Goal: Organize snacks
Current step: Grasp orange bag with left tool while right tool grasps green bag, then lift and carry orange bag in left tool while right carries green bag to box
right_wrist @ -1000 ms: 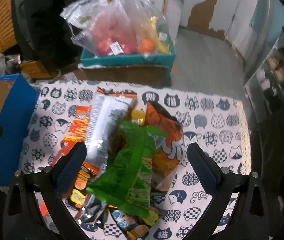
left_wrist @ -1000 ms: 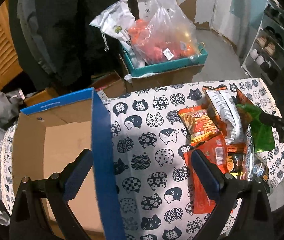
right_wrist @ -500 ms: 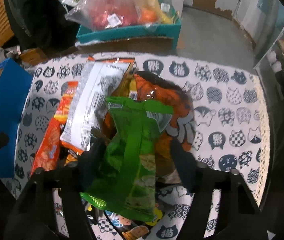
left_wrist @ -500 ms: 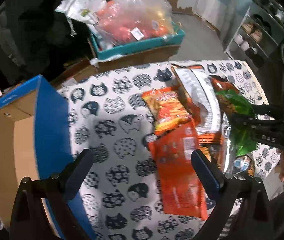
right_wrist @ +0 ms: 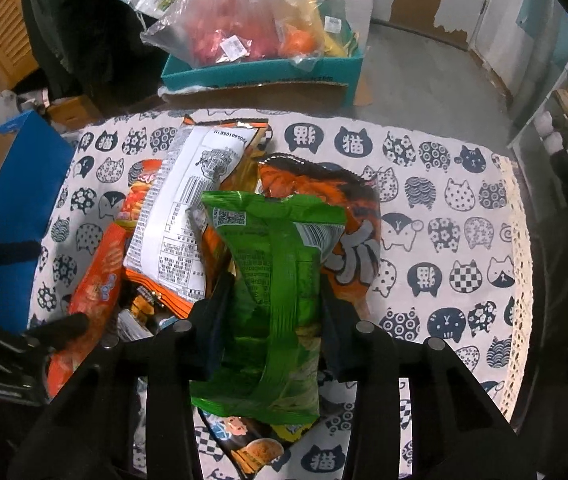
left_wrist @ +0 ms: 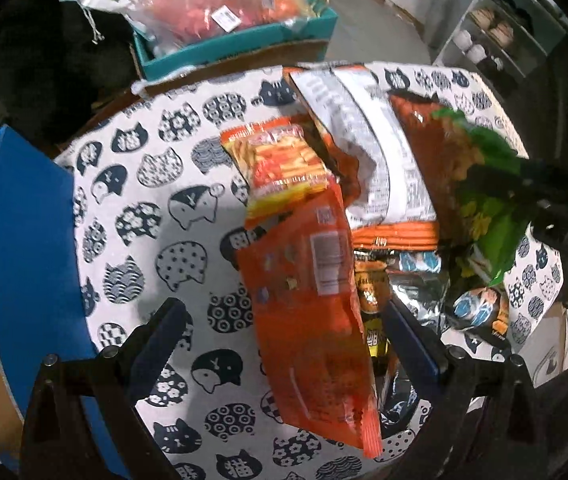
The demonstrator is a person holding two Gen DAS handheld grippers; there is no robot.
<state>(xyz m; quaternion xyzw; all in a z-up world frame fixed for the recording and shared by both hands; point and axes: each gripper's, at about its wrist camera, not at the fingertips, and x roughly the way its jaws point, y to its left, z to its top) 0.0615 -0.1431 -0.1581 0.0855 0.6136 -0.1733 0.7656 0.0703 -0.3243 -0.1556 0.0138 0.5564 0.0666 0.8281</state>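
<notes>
A heap of snack bags lies on the cat-print tablecloth [right_wrist: 443, 200]. On top is a green snack bag [right_wrist: 276, 280]. My right gripper [right_wrist: 276, 316] points down at it, its jaws closing with both pads against the bag's sides. In the left wrist view the green snack bag [left_wrist: 495, 220] shows at the right with those black jaws on it. My left gripper [left_wrist: 284, 340] stands open above a long orange bag [left_wrist: 311, 300], which lies between its fingers untouched. A blue-edged cardboard box [left_wrist: 28, 240] sits open at the left.
The heap also holds a white-backed bag [right_wrist: 188, 208], an orange stick-snack pack [left_wrist: 284, 164] and an orange-black bag [right_wrist: 347, 216]. Beyond the table stands a teal box [right_wrist: 260, 72] with plastic bags. A shelf unit [left_wrist: 503, 32] is at the far right.
My left gripper moved from over the cardboard box rightwards and down to over the long orange bag. The right gripper's wide-open jaws came together onto the green bag.
</notes>
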